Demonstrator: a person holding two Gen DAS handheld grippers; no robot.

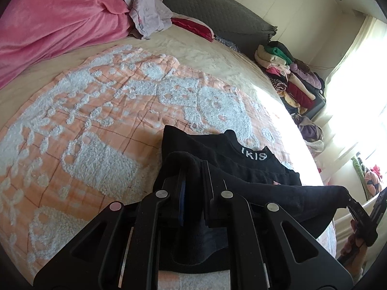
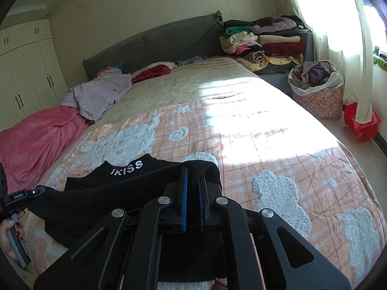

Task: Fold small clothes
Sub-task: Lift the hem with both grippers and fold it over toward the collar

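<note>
A small black garment with white "IKISS" lettering on its collar lies on the orange and white bedspread. My left gripper is shut on one black edge of it and lifts that edge. My right gripper is shut on the other lifted edge of the garment. The cloth hangs stretched between the two grippers over the rest of the garment. The right gripper also shows at the right edge of the left wrist view, and the left gripper at the left edge of the right wrist view.
A pink blanket and a lilac garment lie at the head of the bed. A stack of folded clothes stands beyond the bed's far corner. A patterned basket of clothes and a red box stand on the floor by the curtain.
</note>
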